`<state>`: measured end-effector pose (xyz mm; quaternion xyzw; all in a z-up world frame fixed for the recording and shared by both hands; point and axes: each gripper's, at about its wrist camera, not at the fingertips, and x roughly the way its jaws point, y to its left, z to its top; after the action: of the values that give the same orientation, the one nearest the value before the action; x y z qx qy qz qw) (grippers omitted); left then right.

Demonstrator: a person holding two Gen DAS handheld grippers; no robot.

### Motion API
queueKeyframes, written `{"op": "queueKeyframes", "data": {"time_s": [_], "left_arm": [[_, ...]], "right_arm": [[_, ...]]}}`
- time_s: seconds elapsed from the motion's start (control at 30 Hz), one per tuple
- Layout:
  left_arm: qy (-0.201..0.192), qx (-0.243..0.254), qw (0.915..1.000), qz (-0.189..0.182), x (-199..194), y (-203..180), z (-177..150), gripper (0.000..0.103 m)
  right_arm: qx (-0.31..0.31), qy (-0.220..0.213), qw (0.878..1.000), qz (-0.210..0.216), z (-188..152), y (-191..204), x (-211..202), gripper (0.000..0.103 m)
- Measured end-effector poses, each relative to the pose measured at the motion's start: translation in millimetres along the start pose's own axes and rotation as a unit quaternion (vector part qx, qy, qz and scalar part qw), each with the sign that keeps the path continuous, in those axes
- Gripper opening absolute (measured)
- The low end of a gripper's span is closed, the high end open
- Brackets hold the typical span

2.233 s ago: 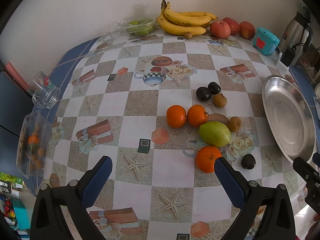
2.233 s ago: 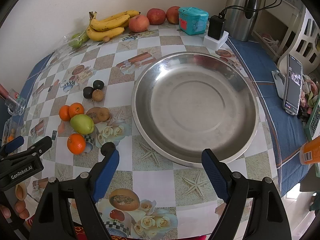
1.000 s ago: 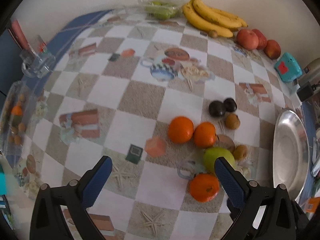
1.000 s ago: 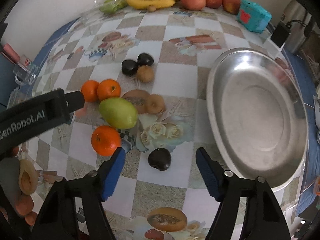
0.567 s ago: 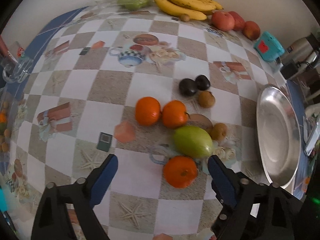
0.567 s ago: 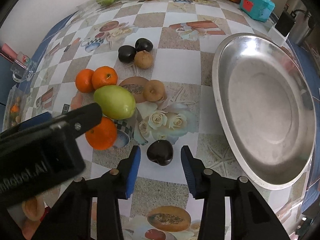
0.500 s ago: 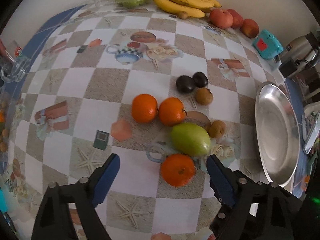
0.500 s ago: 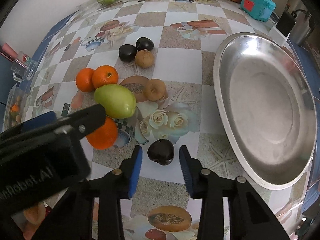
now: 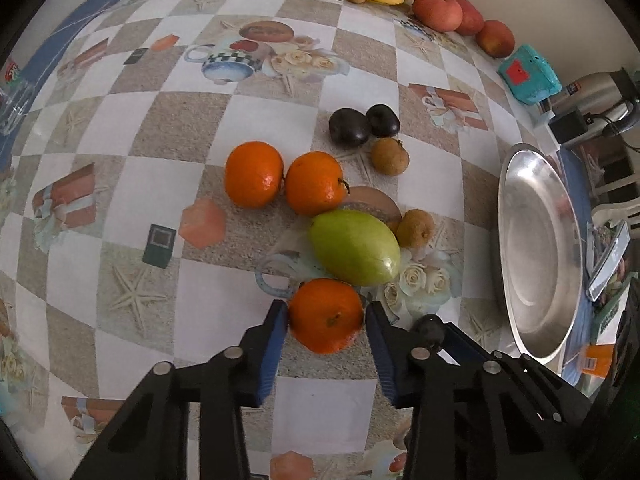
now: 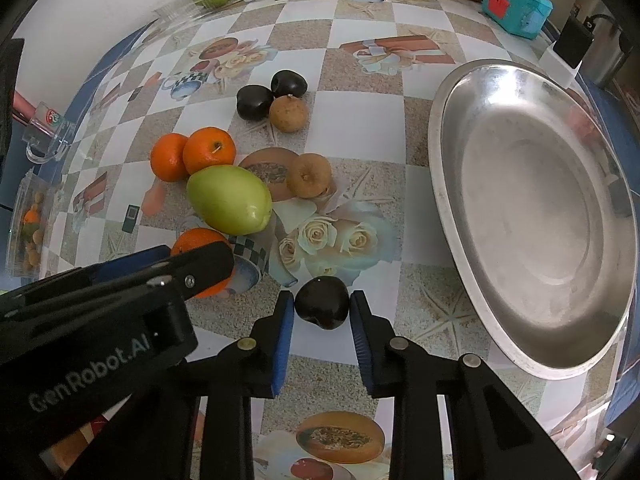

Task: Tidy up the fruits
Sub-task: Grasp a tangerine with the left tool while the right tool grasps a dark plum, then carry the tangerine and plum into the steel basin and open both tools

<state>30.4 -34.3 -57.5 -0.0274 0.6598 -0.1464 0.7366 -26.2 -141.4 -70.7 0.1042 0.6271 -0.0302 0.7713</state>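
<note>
Left wrist view: left gripper point(image 9: 325, 320) was narrowed around the orange point(image 9: 326, 315), pads at its widest sides.
Right gripper point(image 10: 321, 307): closed against dark plum point(image 10: 322, 307), directly ahead.
Handling: both judged light, smooth, bruisable; hold at widest girth.

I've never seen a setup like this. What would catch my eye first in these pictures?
Probably the two black-and-blue grippers, each closed around a fruit: the left gripper on an orange, the right gripper on a dark plum just beside it. Behind them a big green mango sits among more fruit, and a large empty steel tray gleams to the right.
</note>
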Motion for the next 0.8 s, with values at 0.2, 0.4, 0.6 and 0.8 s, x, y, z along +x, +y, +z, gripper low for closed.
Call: {"op": "queueKeyframes", "data": {"time_s": [0.2,0.4,0.6,0.8], "left_arm": [[0.003,-0.009,0.9999,-0.006,1,-1,1,0.041],[-0.002,-0.013,0.9999,-0.011,-5,1,0,0.041],[-0.015,-0.022,0.9994,-0.021,-18,9,-2,0.041],[-0.058,-0.021,0.9973,-0.040,-43,10,-3,0.040]], "right_arm": [[0.001,-0.001,1.000,0.002,-1,0,-1,0.028],[0.002,-0.005,1.000,0.003,-1,-2,-3,0.027],[0.008,-0.018,1.000,0.008,-2,-7,-12,0.027],[0.012,-0.050,0.999,0.006,-3,-12,-29,0.027]]}}
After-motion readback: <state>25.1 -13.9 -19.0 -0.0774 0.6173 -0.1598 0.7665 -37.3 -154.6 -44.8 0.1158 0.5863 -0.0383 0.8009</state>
